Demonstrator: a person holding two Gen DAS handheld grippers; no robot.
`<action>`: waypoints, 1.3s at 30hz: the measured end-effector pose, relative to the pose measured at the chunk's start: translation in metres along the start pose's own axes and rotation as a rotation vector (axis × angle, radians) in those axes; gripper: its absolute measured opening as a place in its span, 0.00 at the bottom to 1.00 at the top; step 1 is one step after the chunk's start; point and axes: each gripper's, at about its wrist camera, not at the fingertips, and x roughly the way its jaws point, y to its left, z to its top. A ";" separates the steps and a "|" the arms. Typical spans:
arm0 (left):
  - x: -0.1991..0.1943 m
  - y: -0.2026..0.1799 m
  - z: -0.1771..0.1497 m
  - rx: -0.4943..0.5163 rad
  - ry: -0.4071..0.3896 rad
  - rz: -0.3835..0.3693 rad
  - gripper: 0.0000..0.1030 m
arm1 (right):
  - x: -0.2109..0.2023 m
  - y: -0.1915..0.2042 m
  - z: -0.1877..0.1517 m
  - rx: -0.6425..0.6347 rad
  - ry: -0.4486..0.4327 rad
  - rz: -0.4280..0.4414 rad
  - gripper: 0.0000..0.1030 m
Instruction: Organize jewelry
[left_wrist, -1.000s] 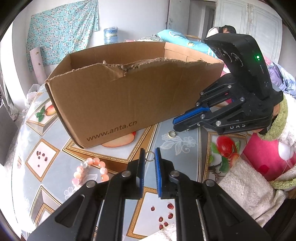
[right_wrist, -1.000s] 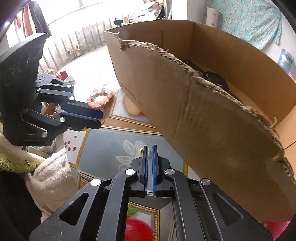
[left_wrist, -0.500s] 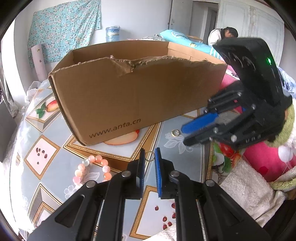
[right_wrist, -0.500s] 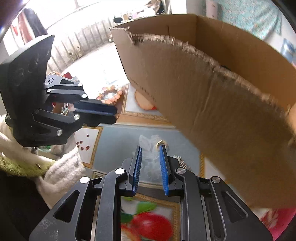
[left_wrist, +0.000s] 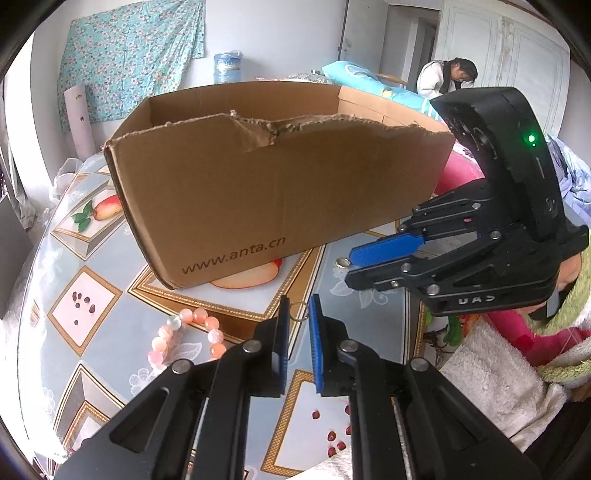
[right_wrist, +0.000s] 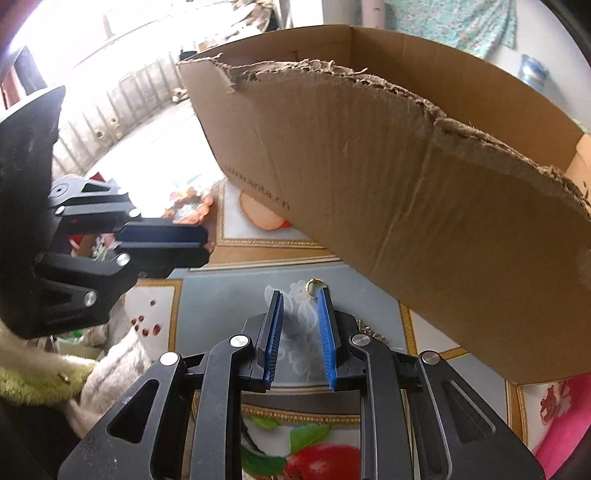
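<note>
Now: gold ring (right_wrist: 314, 287) flat on desk (right_wrist: 229, 295), just in front of cardboard box (right_wrist: 406, 206). Right tool (right_wrist: 300, 297) pads apart, empty, ring off-centre at one pad's tip. Left tool (left_wrist: 296, 309) pinches thin wire ring (left_wrist: 297, 311).
Risk: closing off-centre flicks gold ring under box; flat ring slips pads.

Thin wire ring (left_wrist: 298, 311), upright, pinched between blue pads. Small gold ring (right_wrist: 314, 287) flat on table near torn brown cardboard box (left_wrist: 280, 192). Pink bead bracelet (left_wrist: 184, 338) lying near-left.
</note>
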 end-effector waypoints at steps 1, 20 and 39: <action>0.000 0.000 0.000 0.000 0.000 0.000 0.10 | 0.000 0.001 0.001 0.010 -0.004 -0.016 0.19; -0.005 0.002 0.000 -0.006 -0.022 -0.001 0.10 | 0.003 0.012 -0.004 0.087 -0.057 -0.068 0.09; -0.078 -0.008 0.041 0.007 -0.207 -0.036 0.10 | -0.116 0.014 0.013 0.050 -0.304 0.003 0.08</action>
